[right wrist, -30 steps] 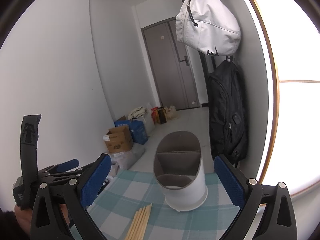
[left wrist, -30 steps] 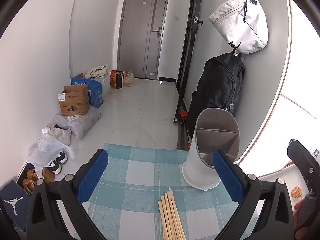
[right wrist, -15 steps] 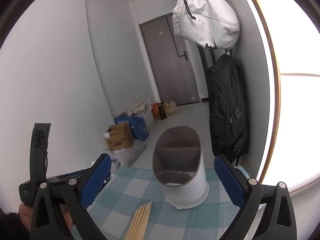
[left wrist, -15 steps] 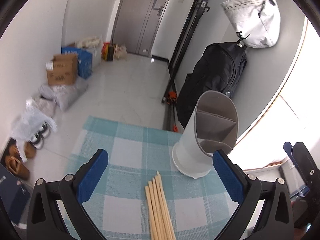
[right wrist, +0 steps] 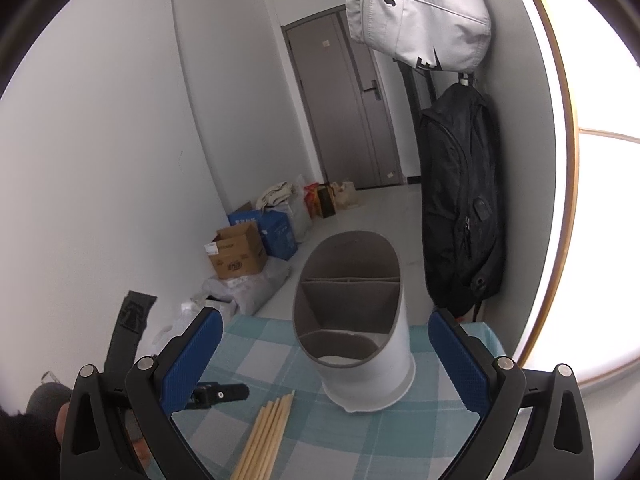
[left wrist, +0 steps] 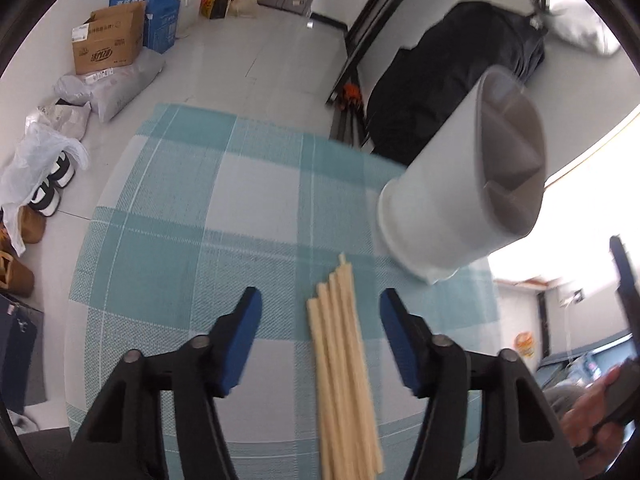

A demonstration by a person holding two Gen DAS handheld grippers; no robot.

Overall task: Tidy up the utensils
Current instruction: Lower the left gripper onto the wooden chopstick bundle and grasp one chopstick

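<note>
White walls are enclosing a pale tiled floor leading to a grey door. A white bag is hanging above a black backpack; cardboard boxes are sitting along the wall, daylight glaring from the right.

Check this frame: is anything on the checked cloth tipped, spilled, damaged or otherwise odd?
Nothing stands out. The white utensil holder stands upright on the cloth, its compartments apparently empty, and its lean in the left wrist view is lens distortion. The chopsticks lie in a tidy bundle between the closing jaws of the left gripper, not yet pinched.
</note>
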